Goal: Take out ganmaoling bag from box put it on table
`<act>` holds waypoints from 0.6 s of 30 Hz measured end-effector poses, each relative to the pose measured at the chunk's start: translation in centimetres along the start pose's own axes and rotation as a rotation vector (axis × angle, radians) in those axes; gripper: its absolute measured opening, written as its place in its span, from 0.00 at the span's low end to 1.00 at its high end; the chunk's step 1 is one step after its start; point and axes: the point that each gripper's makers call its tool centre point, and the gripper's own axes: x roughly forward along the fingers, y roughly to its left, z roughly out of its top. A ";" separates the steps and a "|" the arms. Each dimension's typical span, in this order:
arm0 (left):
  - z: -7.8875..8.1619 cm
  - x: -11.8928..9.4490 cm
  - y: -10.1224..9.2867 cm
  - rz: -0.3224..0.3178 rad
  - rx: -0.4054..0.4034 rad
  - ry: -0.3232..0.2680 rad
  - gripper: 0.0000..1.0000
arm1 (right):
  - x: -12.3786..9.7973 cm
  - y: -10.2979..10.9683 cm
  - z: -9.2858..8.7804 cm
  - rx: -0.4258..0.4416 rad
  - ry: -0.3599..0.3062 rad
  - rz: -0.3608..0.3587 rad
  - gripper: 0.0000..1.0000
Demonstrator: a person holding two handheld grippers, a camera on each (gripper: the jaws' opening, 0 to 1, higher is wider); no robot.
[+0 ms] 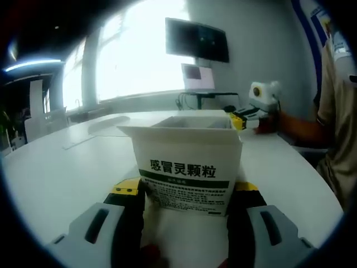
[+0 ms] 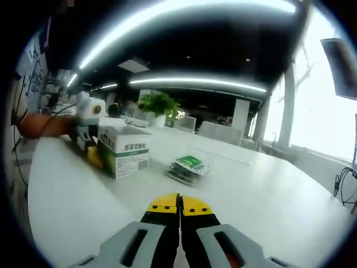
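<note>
In the left gripper view a white ganmaoling box (image 1: 187,167) with green print stands on the white table (image 1: 61,173), its top flaps open. My left gripper (image 1: 187,192) is shut on the box, one yellow-tipped jaw on each side. What lies inside the box is hidden. In the right gripper view the same box (image 2: 127,152) stands at the left, with the left gripper (image 2: 93,155) beside it. Green-and-white ganmaoling bags (image 2: 188,167) lie in a small pile on the table (image 2: 251,190), right of the box. My right gripper (image 2: 179,204) is shut and holds nothing.
The right gripper (image 1: 242,120) is beyond the box on the table, held by a person's hand (image 1: 268,124). A laptop (image 1: 198,78) and a wall screen (image 1: 196,39) stand at the far end. A potted plant (image 2: 159,105) and chairs (image 2: 215,131) stand behind the table.
</note>
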 end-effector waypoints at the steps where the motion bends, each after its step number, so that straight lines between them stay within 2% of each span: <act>1: 0.0 0.0 0.0 0.000 0.000 0.000 0.50 | 0.0 0.0 0.0 0.000 -0.001 0.000 0.00; 18: 0.0 0.0 0.0 -0.001 0.002 0.000 0.50 | 0.0 -0.1 0.1 0.007 -0.004 -0.005 0.00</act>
